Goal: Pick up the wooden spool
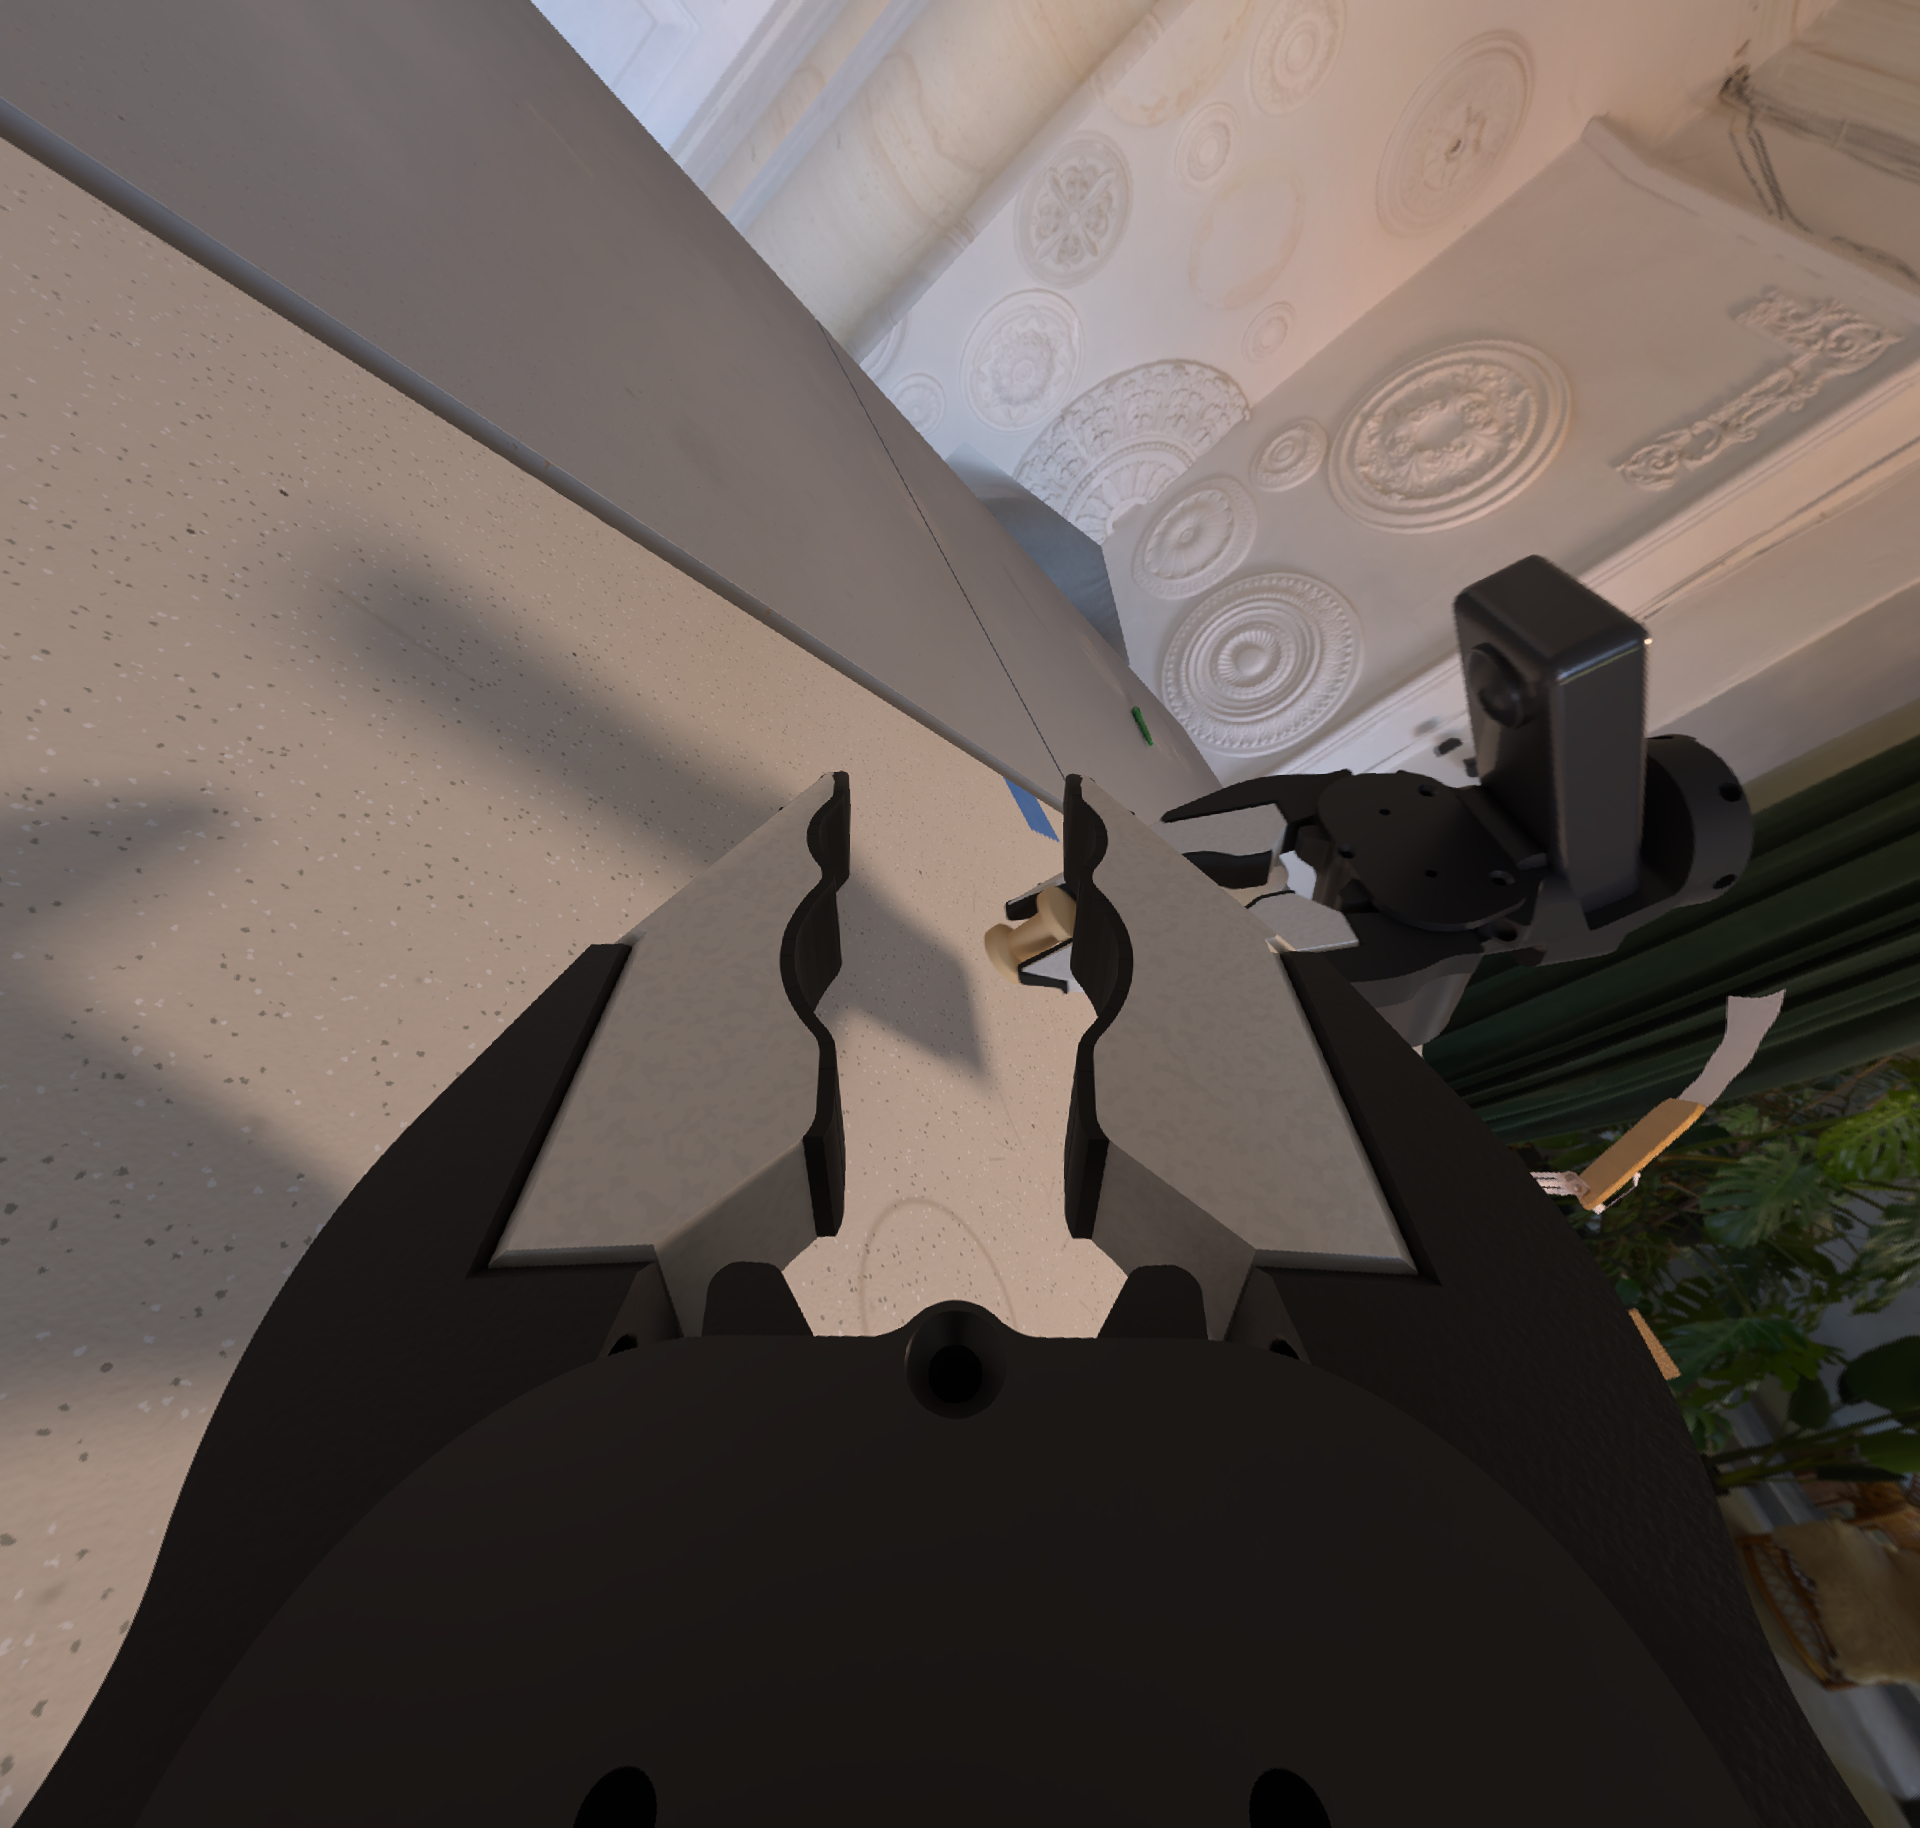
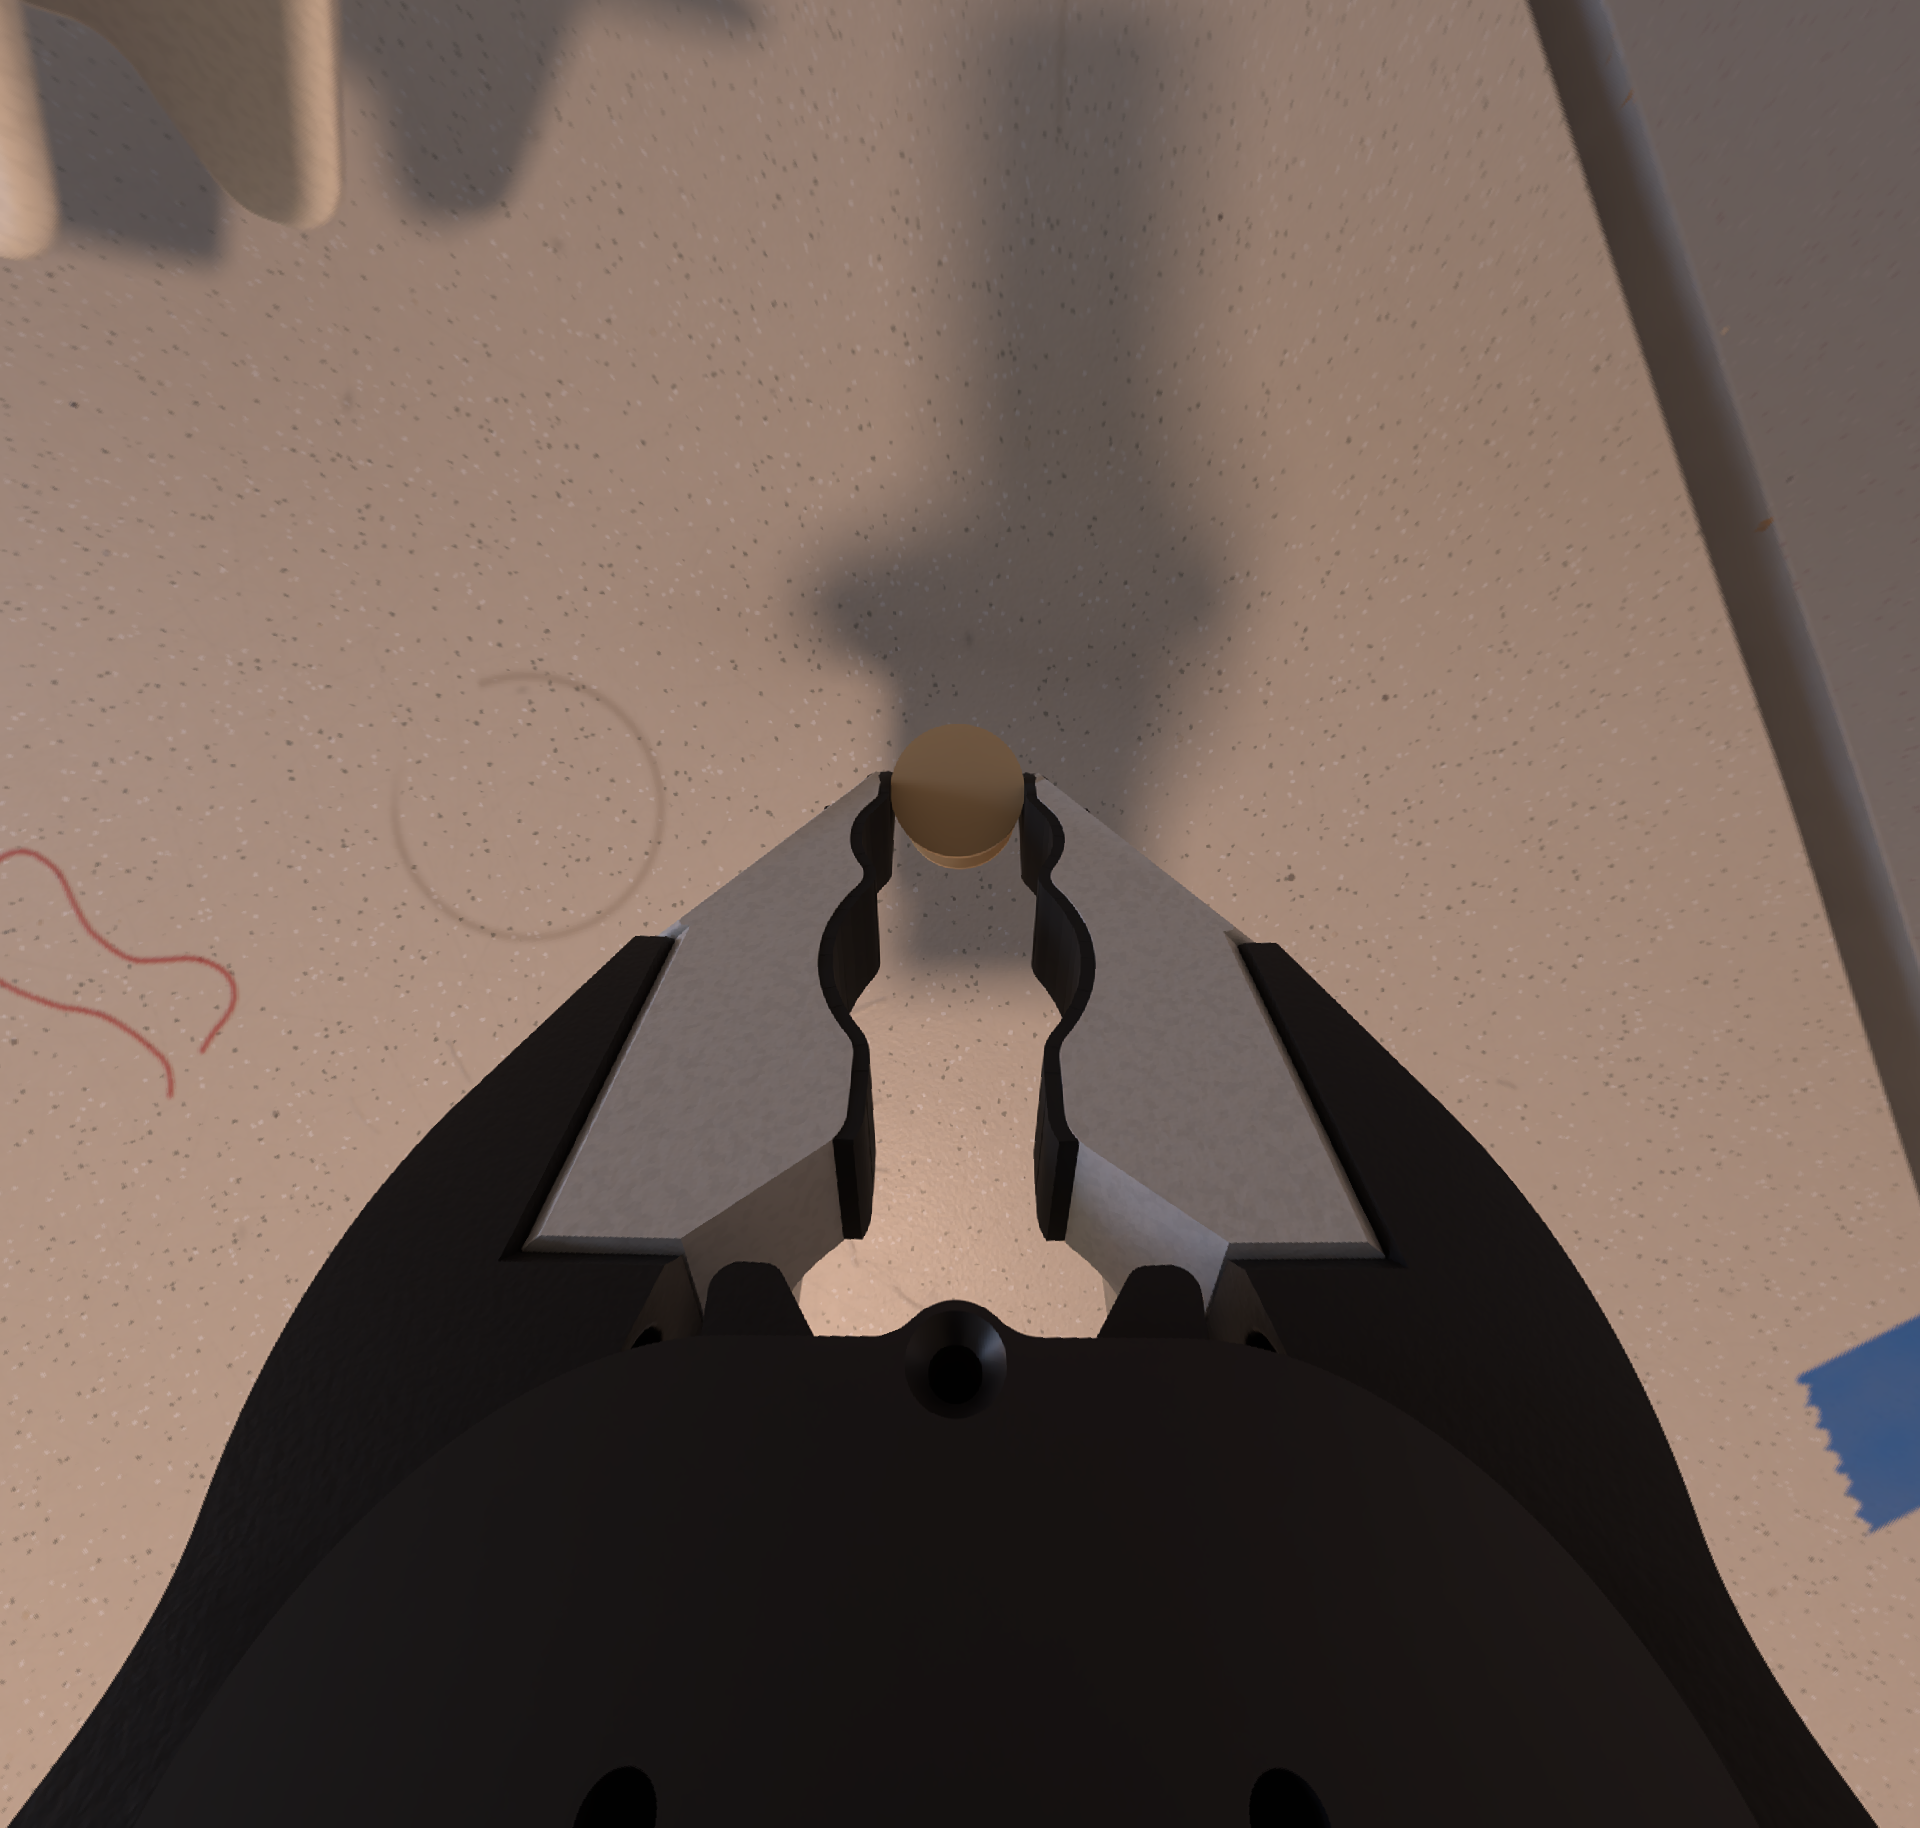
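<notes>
The wooden spool (image 2: 956, 786) is small and tan, and I see it end-on. My right gripper (image 2: 956, 807) is shut on it at the fingertips, with its shadow on the speckled beige table (image 2: 1351, 843) beyond. In the left wrist view the spool (image 1: 1023, 931) shows side-on to the right of my left gripper's fingers, held by the right gripper, whose black body (image 1: 1455, 864) is farther right. My left gripper (image 1: 956, 802) is open and empty over the table (image 1: 312, 635).
A grey rail and wall (image 2: 1683, 324) border the table. Blue tape (image 2: 1870, 1435) lies at the right, a red scribble (image 2: 114, 968) and a drawn circle (image 2: 525, 807) at the left. A pale shape (image 2: 291, 64) hangs at top left. Plants (image 1: 1766, 1259) stand beyond the table.
</notes>
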Robot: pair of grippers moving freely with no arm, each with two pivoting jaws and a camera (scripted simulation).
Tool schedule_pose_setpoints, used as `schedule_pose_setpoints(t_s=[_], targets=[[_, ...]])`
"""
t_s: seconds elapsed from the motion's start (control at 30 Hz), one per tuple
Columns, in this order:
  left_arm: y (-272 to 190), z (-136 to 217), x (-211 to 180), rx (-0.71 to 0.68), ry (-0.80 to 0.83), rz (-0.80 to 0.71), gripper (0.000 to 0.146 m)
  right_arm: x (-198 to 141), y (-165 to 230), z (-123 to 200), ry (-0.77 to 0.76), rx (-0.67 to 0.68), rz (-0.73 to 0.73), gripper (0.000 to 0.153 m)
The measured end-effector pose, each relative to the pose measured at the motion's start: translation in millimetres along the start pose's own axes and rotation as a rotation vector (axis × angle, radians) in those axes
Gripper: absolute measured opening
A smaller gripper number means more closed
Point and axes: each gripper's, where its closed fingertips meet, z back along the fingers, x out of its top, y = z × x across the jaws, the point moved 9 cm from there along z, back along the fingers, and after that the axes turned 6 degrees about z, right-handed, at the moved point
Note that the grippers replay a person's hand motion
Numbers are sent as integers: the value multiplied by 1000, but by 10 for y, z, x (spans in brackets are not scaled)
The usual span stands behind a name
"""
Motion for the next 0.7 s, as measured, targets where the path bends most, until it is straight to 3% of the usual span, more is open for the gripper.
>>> schedule_pose_setpoints(t_s=[0.2, 0.37, 0.47, 0.53, 0.7], targets=[[4, 1, 1, 3, 1, -3, 41, 5, -10, 47, -37, -3, -4, 23], [13, 0, -3, 2, 1, 5, 41, -34, -28, -20, 39, -7, -6, 23], [11, -1, -3, 6, 2, -4, 41, -9, -10, 49, -16, -8, -4, 23], [17, -4, -6, 5, 4, 1, 41, -43, -1, -15, 42, -13, 0, 23], [23, -4, -8, 7, 5, 2, 41, -43, -4, 57, -9, -21, -5, 23]])
